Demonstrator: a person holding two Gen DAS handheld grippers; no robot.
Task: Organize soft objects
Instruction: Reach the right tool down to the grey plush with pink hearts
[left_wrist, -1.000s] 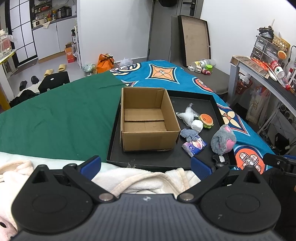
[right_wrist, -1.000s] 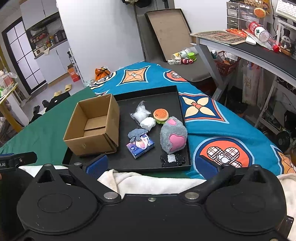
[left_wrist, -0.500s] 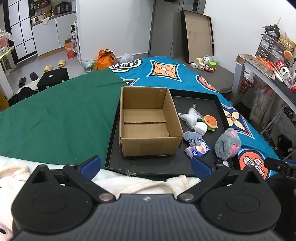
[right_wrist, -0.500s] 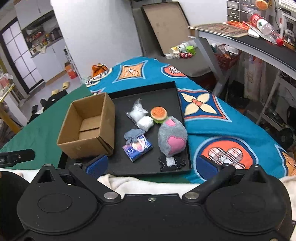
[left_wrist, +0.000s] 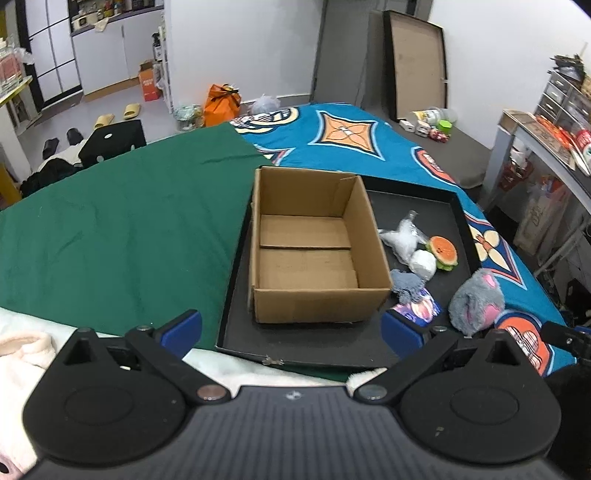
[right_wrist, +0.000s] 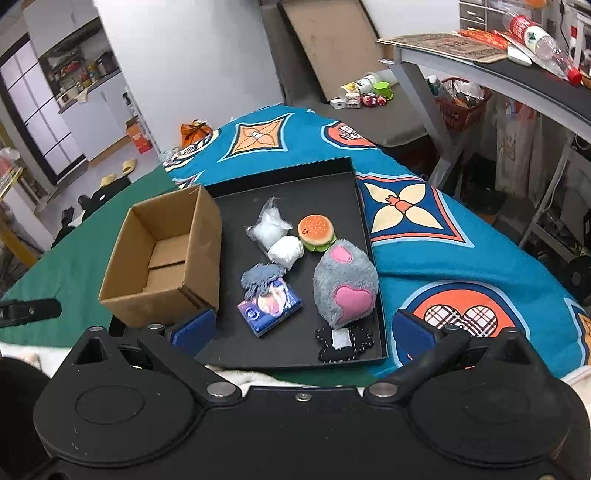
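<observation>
Green cloth (left_wrist: 110, 236), blue patterned blanket (right_wrist: 461, 258), black tray (right_wrist: 295, 184)

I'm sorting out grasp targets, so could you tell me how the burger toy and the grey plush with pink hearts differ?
The burger toy is small, smooth and orange-brown over a green base; the grey plush is far larger, fuzzy and grey with pink heart patches. The burger toy sits farther back on the black tray, touching a white wad; the grey plush stands nearer, along the tray's right rim. Both are on the tray, outside the cardboard box.
</observation>
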